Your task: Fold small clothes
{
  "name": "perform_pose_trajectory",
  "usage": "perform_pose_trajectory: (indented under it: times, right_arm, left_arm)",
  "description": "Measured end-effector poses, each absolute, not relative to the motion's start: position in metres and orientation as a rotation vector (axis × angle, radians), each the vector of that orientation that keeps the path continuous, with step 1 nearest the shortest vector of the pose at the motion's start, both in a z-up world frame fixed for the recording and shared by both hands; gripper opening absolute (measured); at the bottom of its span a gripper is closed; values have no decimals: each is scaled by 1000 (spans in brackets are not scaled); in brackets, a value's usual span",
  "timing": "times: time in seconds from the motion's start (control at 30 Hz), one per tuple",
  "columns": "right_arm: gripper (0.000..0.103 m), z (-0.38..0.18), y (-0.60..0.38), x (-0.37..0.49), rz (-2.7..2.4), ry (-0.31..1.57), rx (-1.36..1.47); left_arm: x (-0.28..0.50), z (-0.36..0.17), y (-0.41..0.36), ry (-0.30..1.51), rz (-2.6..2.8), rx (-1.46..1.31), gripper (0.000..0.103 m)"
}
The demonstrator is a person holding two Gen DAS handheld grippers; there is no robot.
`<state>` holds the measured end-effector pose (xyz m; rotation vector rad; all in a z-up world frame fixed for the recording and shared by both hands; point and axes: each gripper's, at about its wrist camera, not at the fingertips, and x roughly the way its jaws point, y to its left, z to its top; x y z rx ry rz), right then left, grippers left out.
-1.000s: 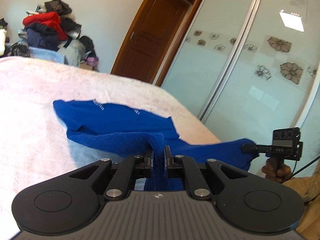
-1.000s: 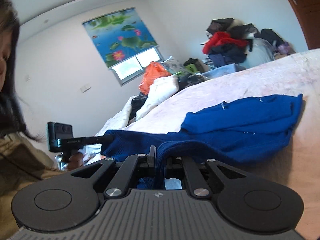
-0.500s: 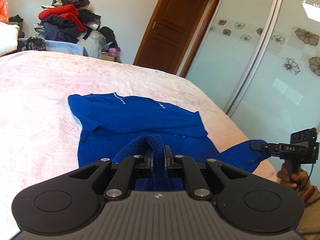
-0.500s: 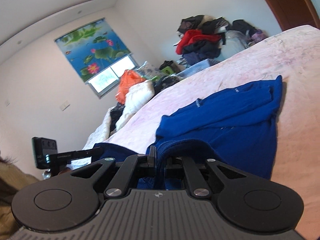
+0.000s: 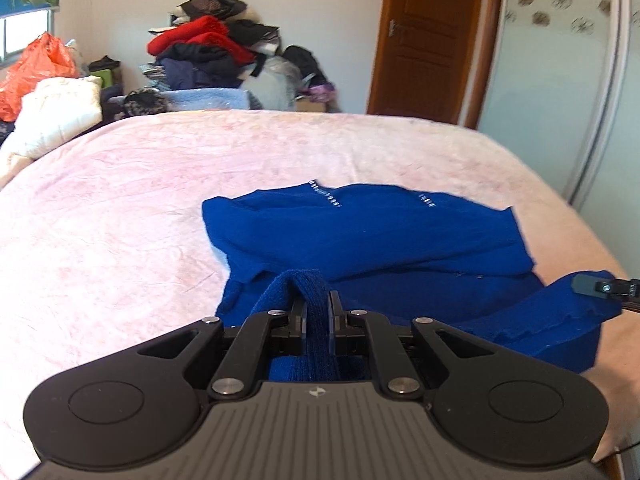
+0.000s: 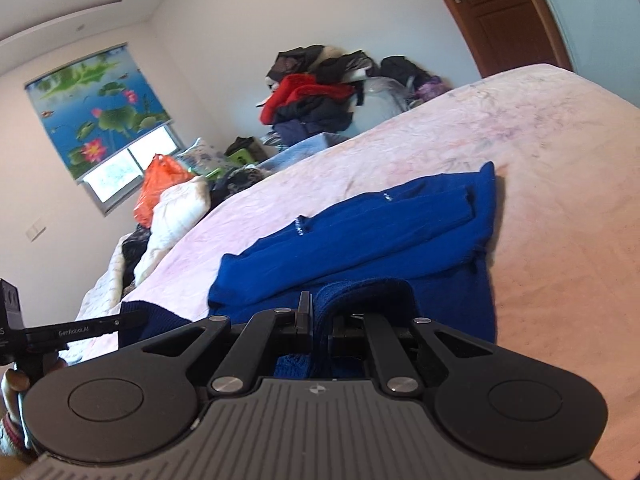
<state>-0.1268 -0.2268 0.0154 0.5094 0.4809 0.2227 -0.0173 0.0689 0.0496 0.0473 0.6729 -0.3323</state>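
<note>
Both claws have swung in over the bed point(image 5: 120, 208), left claw point(image 5: 317, 312) and right claw point(image 6: 320, 320) each clamped tight on the blue sweater point(image 5: 380, 232) hem, carrying it toward the collar end lying flat for a half-fold.

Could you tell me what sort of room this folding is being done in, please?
Most likely a home bedroom. A bed with a pink cover serves as the work surface, a heap of clothes is piled by the far wall, and a wooden door stands beside a frosted sliding wardrobe.
</note>
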Motion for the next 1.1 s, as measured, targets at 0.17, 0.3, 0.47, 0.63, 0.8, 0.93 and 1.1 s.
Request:
perform_pose_trajectory:
  times: [0.17, 0.3, 0.47, 0.63, 0.8, 0.93, 1.1]
  right_arm:
    - [11, 9, -220, -109, 206, 491, 488]
    - [11, 11, -216, -101, 213, 483, 473]
    - [11, 10, -215, -95, 210, 480, 470]
    - [11, 7, -215, -93, 202, 482, 479]
    - [11, 6, -215, -92, 197, 483, 482]
    - [11, 7, -215, -92, 199, 481, 483]
    - [11, 13, -215, -90, 208, 452, 495]
  left_arm:
    - [-2, 46, 56, 699, -302, 59, 9]
    - [5, 43, 49, 714, -286, 86, 9]
    - [12, 40, 43, 728, -250, 102, 9]
    - [17, 38, 38, 731, -221, 119, 9]
    - [19, 36, 36, 739, -217, 121, 9]
    - [19, 36, 37, 741, -217, 118, 9]
    - [25, 42, 40, 742, -224, 91, 9]
